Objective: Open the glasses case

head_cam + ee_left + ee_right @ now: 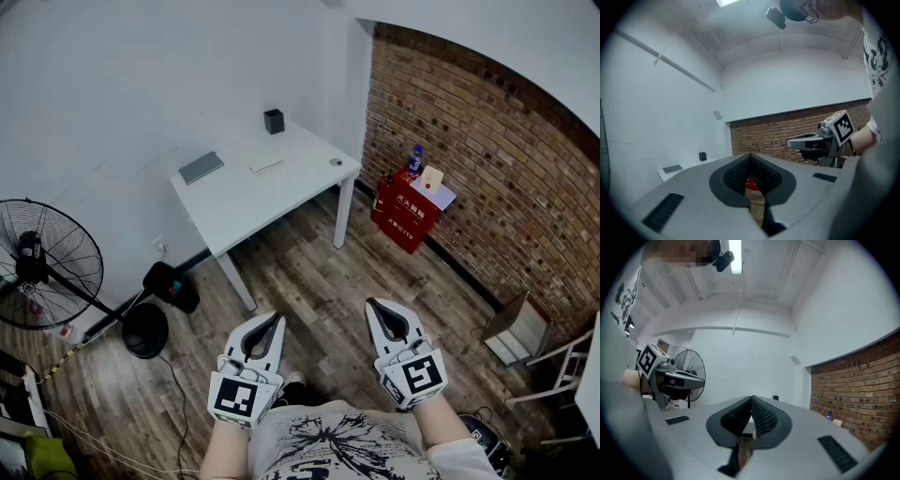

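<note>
I'm seeing the room evenly, softly lit, with a ceiling tube light (736, 256) glaring white in the right gripper view. Both gripper views are bulging and darkening to black at the corners. Up close, the left gripper (750, 157) and right gripper (751, 399) are looking slightly soft.

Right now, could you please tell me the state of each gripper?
Left gripper: shut, holding nothing.
Right gripper: shut, holding nothing.
</note>
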Demonstrator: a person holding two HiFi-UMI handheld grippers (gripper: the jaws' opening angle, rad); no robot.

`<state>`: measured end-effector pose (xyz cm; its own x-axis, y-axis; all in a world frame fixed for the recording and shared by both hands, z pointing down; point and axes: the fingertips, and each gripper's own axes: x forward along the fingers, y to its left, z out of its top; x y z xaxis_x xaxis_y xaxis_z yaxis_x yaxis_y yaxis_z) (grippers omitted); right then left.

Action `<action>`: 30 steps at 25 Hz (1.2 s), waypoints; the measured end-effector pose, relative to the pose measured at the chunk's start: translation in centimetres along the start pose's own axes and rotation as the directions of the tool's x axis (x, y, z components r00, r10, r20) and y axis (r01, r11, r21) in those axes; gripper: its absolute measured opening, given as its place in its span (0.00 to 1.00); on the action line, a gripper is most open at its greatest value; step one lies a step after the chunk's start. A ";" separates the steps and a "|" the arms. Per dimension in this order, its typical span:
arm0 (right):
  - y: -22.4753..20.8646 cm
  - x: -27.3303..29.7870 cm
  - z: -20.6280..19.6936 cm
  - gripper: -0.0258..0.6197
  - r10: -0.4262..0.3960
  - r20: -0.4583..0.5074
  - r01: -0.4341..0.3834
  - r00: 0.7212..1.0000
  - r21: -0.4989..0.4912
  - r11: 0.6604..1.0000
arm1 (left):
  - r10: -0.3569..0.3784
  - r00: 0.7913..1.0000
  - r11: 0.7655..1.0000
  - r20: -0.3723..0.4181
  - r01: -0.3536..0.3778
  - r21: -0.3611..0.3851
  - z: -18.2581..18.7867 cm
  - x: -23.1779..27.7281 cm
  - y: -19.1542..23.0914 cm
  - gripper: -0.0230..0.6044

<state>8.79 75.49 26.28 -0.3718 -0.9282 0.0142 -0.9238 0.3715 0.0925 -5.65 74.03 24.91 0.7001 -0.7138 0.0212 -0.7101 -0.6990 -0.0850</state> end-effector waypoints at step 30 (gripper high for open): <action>-12.4 18.7 -3.7 0.88 -0.044 -0.019 0.045 0.999 0.012 0.999 | -0.025 0.993 0.999 -0.115 0.022 -0.031 -5.4 17.6 11.8 0.06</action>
<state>13.60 53.41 29.07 -0.3286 -0.9440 0.0286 -0.9405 0.3299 0.0814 -2.12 52.97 29.66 0.7042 -0.6965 0.1380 -0.6968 -0.7152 -0.0541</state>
